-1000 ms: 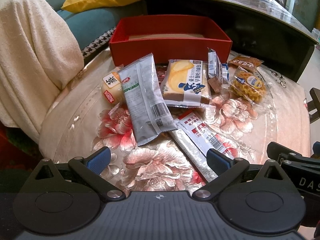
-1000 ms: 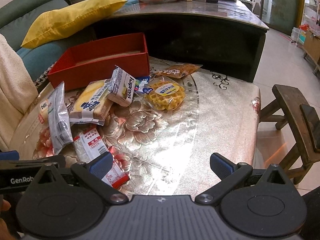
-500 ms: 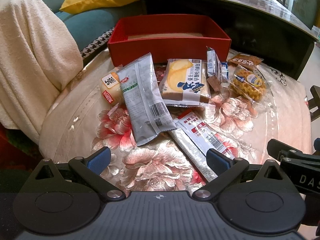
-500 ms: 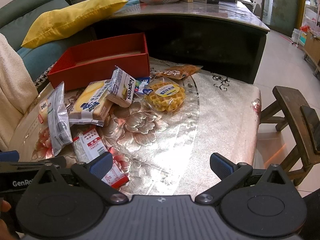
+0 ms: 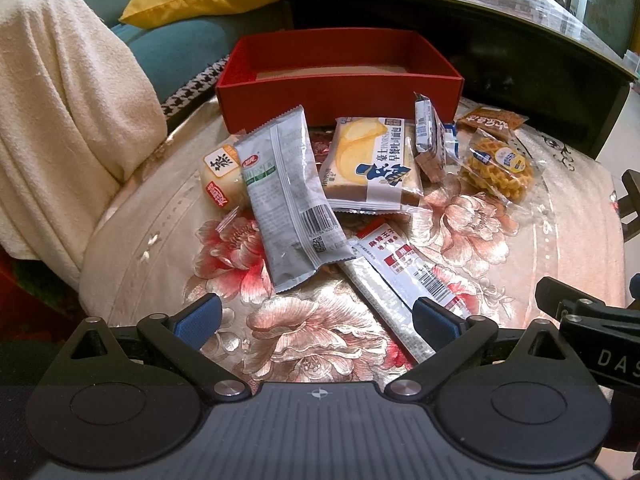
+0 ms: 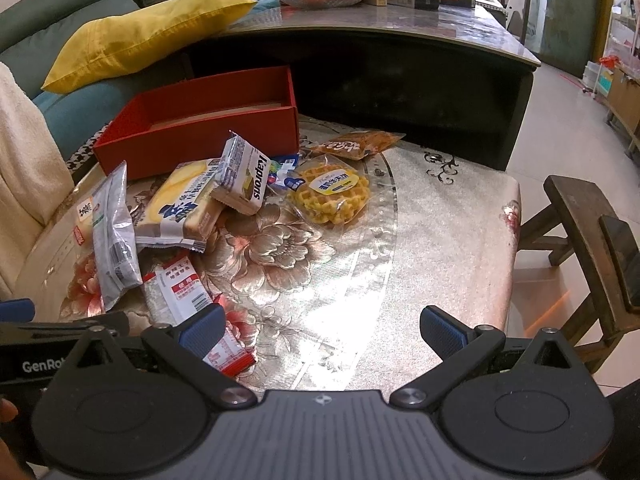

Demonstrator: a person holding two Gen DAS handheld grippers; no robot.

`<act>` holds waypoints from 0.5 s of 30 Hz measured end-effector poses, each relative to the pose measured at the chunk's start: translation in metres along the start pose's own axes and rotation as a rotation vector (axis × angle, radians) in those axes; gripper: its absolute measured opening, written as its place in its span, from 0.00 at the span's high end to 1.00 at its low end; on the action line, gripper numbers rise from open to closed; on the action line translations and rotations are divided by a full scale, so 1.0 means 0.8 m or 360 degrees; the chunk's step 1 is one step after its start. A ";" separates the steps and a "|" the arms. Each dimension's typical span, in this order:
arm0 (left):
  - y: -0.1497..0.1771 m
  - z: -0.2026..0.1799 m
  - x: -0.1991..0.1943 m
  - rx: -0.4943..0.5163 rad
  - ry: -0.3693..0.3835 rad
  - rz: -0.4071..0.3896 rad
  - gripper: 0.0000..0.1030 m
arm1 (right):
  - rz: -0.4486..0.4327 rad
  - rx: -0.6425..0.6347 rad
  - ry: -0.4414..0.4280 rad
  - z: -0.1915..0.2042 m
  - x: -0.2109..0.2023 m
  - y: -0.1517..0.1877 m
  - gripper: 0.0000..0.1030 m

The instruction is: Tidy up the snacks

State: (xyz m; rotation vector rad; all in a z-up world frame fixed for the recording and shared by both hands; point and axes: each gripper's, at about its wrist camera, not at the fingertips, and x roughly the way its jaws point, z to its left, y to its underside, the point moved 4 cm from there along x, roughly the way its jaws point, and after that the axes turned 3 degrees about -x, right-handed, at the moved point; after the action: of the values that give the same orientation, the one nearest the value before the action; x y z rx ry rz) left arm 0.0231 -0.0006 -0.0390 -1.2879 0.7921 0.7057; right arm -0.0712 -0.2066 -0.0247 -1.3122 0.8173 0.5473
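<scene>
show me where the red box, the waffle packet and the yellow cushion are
red box (image 5: 340, 96), left wrist view, front wall.
waffle packet (image 6: 330, 192), right wrist view, middle of the waffle.
yellow cushion (image 6: 148, 36), right wrist view, top face.

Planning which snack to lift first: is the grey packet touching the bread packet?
Touching. In the left wrist view, the grey packet overlaps the bread packet's left edge, with no tablecloth visible between them. Both grippers are open and holding nothing.

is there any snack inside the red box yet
No, the red box shows only its bare floor, while the packets, such as the waffle, lie on the table outside.
</scene>
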 end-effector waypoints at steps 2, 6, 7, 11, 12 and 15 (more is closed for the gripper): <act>0.000 0.000 0.000 0.0001 0.0000 -0.0002 0.00 | 0.0001 -0.0001 0.0001 0.000 0.000 0.000 0.03; 0.001 0.001 0.000 0.0003 -0.0002 0.0000 0.00 | 0.0006 -0.0006 0.0000 0.000 0.002 0.001 0.03; 0.001 0.002 0.001 0.0004 -0.0001 0.0001 0.00 | 0.0008 -0.0008 -0.0001 0.001 0.003 0.000 0.03; 0.002 0.005 0.003 -0.0001 0.0002 0.0001 0.00 | 0.0024 -0.0014 0.0002 0.002 0.006 0.001 0.03; 0.002 0.005 0.003 0.0000 0.0000 0.0000 0.00 | 0.0030 -0.0016 0.0001 0.002 0.008 0.002 0.03; 0.003 0.007 0.007 0.0000 -0.0004 0.0011 0.00 | 0.0037 -0.0025 0.0000 0.005 0.009 0.002 0.03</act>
State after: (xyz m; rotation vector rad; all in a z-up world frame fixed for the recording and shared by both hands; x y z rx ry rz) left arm 0.0244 0.0052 -0.0443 -1.2846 0.7950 0.7129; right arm -0.0670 -0.2030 -0.0311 -1.3184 0.8304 0.5732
